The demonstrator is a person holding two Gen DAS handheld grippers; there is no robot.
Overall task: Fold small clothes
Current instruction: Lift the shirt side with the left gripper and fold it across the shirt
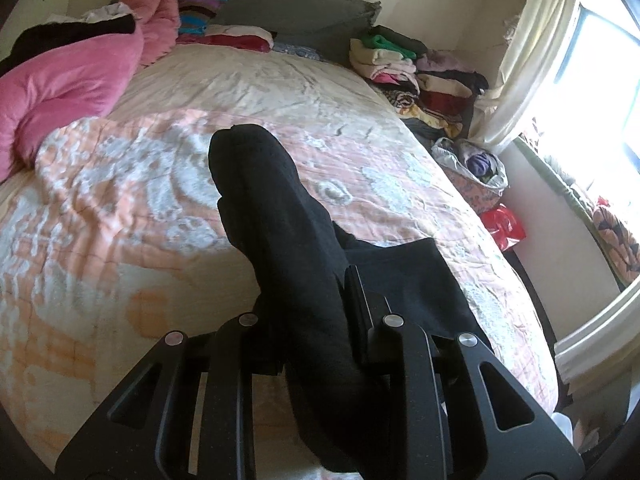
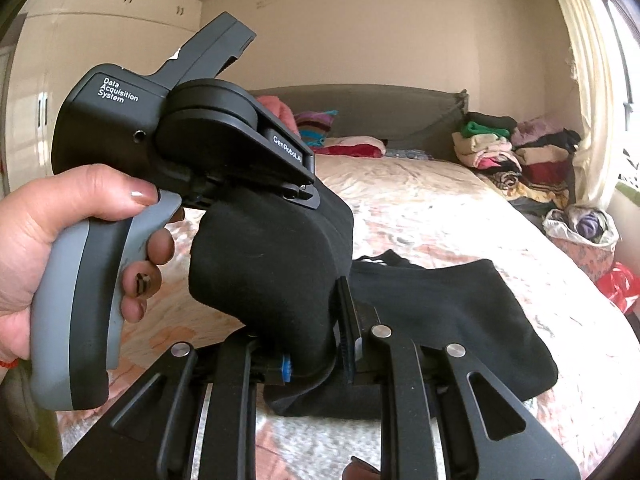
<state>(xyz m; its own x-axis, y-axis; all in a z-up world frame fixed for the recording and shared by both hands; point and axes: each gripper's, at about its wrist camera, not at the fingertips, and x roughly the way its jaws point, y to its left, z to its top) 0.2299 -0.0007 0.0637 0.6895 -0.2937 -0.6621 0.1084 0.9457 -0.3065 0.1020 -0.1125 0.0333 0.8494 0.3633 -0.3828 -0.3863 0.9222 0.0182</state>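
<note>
The left gripper [image 1: 316, 296] has its jaws clenched on a black garment [image 1: 280, 216], which drapes over them at the centre of the left wrist view, lifted above the bed [image 1: 120, 208]. In the right wrist view the right gripper [image 2: 308, 344] also grasps the black garment at lower centre, its jaws closing on the cloth. A hand [image 2: 60, 232] at the left of that frame holds the left gripper's handle. Folded clothes [image 2: 516, 152] are stacked at upper right.

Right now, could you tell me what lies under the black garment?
Under the black garment lies the peach-and-white bedspread. Both grippers pinch one end. Whatever sits beneath the draped cloth is covered.
</note>
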